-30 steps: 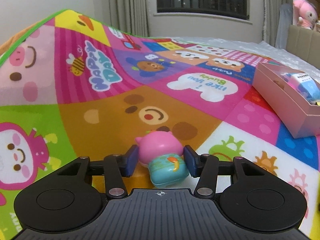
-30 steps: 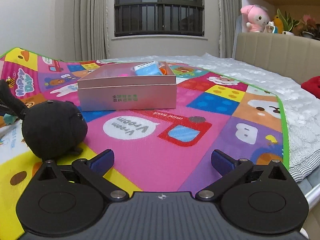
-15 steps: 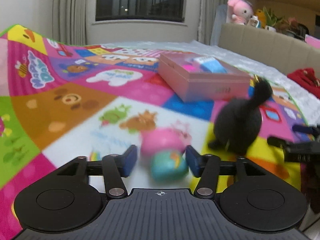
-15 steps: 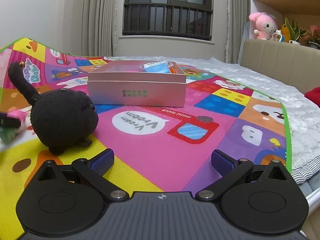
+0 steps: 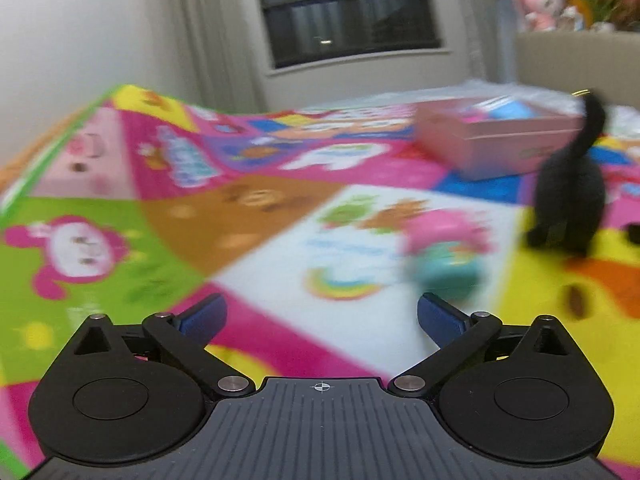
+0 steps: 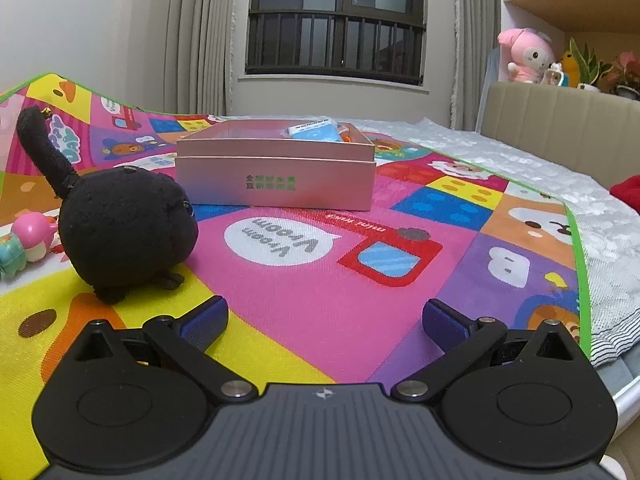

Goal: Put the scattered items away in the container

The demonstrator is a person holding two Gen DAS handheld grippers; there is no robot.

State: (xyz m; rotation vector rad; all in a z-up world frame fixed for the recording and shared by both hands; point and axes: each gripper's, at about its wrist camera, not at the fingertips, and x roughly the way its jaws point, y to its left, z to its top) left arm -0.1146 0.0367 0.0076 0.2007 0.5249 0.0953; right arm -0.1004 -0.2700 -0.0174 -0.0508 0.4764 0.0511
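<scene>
A pink and teal toy figure (image 5: pixel 444 252) lies on the colourful play mat, just ahead and right of my open, empty left gripper (image 5: pixel 320 316); the left wrist view is blurred. It also shows in the right wrist view (image 6: pixel 24 240) at the far left. A black plush cat (image 6: pixel 124 224) stands on the mat, left of my open, empty right gripper (image 6: pixel 324 318); it also shows in the left wrist view (image 5: pixel 572 196). The pink box (image 6: pixel 276 178) sits beyond, holding a blue packet (image 6: pixel 316 132).
The play mat (image 6: pixel 320 280) covers a bed; its green edge and the bare bedspread (image 6: pixel 600 208) lie to the right. A beige headboard (image 6: pixel 560 116) with plush toys and plants stands at the back right. A window and curtains are behind.
My left gripper swung right with the pink and teal toy, then opened and let it go; the toy now lies on the mat beside the black cat. The right gripper stayed open.
</scene>
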